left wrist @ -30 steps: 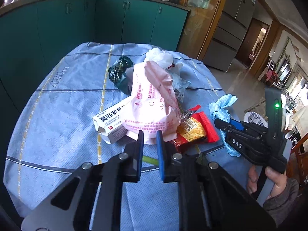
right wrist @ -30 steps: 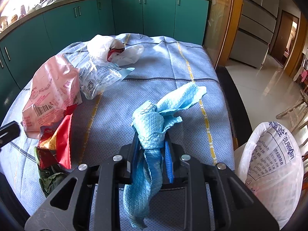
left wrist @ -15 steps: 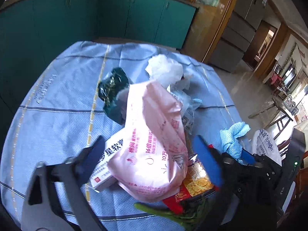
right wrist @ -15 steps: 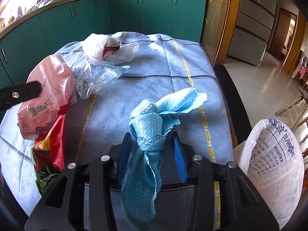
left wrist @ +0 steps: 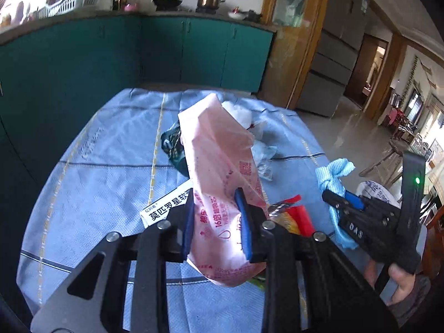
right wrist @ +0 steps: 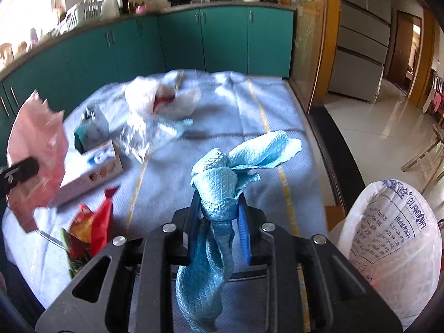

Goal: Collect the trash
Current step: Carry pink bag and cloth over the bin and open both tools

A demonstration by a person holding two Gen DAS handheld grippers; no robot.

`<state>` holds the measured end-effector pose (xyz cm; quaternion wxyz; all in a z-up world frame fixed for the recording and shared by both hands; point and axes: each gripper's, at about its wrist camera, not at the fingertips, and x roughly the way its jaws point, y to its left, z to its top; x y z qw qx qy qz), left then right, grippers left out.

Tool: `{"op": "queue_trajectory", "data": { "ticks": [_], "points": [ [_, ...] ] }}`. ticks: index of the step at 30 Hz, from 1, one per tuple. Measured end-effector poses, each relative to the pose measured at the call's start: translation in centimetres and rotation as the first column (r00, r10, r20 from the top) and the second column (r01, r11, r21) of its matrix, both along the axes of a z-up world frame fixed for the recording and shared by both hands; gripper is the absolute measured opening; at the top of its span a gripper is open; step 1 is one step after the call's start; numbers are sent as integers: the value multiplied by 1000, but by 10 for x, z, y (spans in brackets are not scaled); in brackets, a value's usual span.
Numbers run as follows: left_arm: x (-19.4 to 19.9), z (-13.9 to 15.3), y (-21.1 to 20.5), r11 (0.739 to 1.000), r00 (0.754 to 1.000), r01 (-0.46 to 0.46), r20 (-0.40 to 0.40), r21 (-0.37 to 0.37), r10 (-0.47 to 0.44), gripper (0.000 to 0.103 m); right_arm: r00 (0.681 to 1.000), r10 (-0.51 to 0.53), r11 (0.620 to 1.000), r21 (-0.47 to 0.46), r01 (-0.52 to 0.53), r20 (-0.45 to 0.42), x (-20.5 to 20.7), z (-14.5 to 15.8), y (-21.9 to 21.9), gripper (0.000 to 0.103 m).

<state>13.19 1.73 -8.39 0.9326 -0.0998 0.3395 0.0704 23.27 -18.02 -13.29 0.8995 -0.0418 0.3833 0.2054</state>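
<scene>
Black grippers, blue-padded fingers [left wrist: 189,222], silver screws

clear: cloth right half [right wrist: 277,105]; blocked: litter pile left [right wrist: 155,102], sack right, seemingly floor-standing [right wrist: 394,222]

The white carton [left wrist: 166,208], lying just left of the pink plastic bag [left wrist: 219,183], carries dark blue Chinese print reading "莫匹罗星软", with the rest hidden behind the bag, and a smaller "亿刵惠"-like mark above it that is too small to be sure of. The pink plastic bag bears "16倍" in red print along with other red Chinese characters too creased to make out. To its right, the black body of the right gripper [left wrist: 337,202] is stamped "DAS". The white sack [right wrist: 388,238] shows upside-down print including "PHOENIX PLUS"-like lettering, unclear.
</scene>
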Motion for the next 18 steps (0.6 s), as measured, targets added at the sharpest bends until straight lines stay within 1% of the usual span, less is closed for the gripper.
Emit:
{"op": "queue_trajectory", "data": {
  "ticks": [3, 6, 7, 9, 11, 15, 17, 18],
  "points": [
    [-5, 10, -16, 998, 998, 50, 23, 31, -51, 29, 998, -52, 998, 50, 50, 46, 0, 13, -25, 25],
    [-6, 16, -39, 992, 992, 116, 39, 46, -118, 29, 982, -176, 980, 107, 168, 66, 4, 24, -66, 25],
    [-4, 16, -49, 988, 988, 149, 38, 47, -151, 29, 967, -245, 965, 116, 236, 70, 6, 26, -86, 25],
    [3, 14, -68, 978, 978, 204, 28, 47, -205, 29, 925, -373, 926, 88, 367, 66, 12, 24, -122, 25],
    [12, 11, -90, 964, 965, 261, 19, 39, -262, 29, 891, -453, 891, 47, 451, 32, 15, 18, -150, 25],
    [33, 0, -146, 922, 923, 385, -1, 37, -385, 29, 829, -549, 833, 3, 553, -102, 18, -5, -205, 25],
    [47, -9, -181, 892, 892, 452, -23, 6, -451, 29, 800, -581, 808, 13, 589, -151, 15, -12, -226, 26],
    [52, -13, -194, 879, 878, 478, -31, -4, -477, 29, 787, -595, 796, 17, 606, -163, 13, -14, -233, 26]
  ]
}}
